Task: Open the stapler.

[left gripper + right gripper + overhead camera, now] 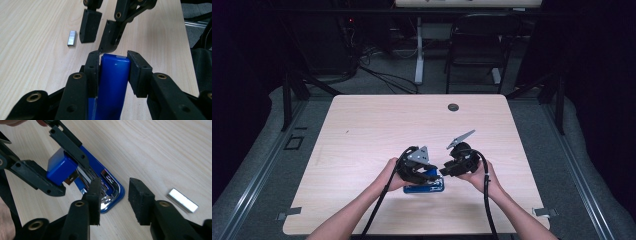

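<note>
Left gripper (pixel 112 72) jaws clamp the glossy blue stapler (pixel 112 82); right gripper (pixel 113 200) jaws apart.

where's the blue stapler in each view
High view: blue stapler low centre, under the left gripper.
Left gripper view: bottom centre, its blue top clamped between the jaws.
Right gripper view: left of centre, opened, chrome base showing.
Shared landmark: staple strip on the table.

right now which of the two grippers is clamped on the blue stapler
The left gripper: its jaws squeeze the raised top of the blue stapler. The right gripper has nothing between its jaws, beside the stapler's base.
</note>
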Available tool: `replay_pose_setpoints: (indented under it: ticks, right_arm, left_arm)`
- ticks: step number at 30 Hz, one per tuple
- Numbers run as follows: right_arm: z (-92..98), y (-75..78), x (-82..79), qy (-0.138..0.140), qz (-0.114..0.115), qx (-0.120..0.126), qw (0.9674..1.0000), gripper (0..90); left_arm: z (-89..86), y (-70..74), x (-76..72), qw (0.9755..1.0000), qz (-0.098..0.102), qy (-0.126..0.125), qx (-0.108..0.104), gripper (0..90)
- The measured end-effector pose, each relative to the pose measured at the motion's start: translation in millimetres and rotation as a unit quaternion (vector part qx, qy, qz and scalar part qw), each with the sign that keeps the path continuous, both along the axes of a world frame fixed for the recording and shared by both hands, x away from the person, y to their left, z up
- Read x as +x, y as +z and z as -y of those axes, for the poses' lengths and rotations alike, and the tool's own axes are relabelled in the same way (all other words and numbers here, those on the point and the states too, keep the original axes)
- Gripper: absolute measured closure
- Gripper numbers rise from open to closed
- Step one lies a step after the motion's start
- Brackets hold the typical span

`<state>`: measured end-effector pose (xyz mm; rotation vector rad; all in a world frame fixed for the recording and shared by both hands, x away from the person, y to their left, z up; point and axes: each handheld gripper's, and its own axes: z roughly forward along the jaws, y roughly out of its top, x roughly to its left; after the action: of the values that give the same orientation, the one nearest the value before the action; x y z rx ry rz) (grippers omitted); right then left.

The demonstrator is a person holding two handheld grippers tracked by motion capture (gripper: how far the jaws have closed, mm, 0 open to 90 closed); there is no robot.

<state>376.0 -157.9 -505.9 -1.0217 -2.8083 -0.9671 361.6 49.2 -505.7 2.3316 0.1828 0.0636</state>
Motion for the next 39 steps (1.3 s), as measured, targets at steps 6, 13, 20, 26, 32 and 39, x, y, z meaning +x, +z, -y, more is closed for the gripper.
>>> replay_pose_setpoints:
  ticks: [6, 13, 20, 26, 32, 39]
  right_arm:
    - [-10.1, -4.0, -0.2, 0.004, -0.011, 0.011, 0.9999, 71.3]
    - [-17.8, -15.7, -0.1, 0.016, -0.022, -0.005, 0.9996, 78.8]
    - [-19.0, -21.4, 0.8, 0.022, -0.023, -0.024, 0.9992, 81.3]
    - [-19.3, -22.1, 0.5, 0.024, -0.022, -0.026, 0.9991, 81.6]
    - [-20.5, -21.9, -0.7, 0.025, -0.016, -0.033, 0.999, 81.9]
    - [-20.8, -21.6, -1.1, 0.025, -0.015, -0.035, 0.999, 82.1]
  left_arm:
    - [-1.3, 0.0, 0.6, 1.0, -0.003, 0.0, -0.002, 64.7]
    - [-2.1, 1.0, -0.7, 1.0, 0.002, 0.0, -0.003, 64.8]
    - [-4.0, 3.2, -0.9, 1.0, 0.006, -0.001, 0.001, 65.0]
    - [-7.6, 7.5, -2.4, 1.0, 0.008, -0.001, 0.004, 65.1]
    - [-12.7, 13.5, -4.8, 0.9998, 0.015, -0.003, 0.01, 65.4]
    - [-17.7, 17.8, -5.0, 0.9997, 0.017, -0.004, 0.014, 65.7]
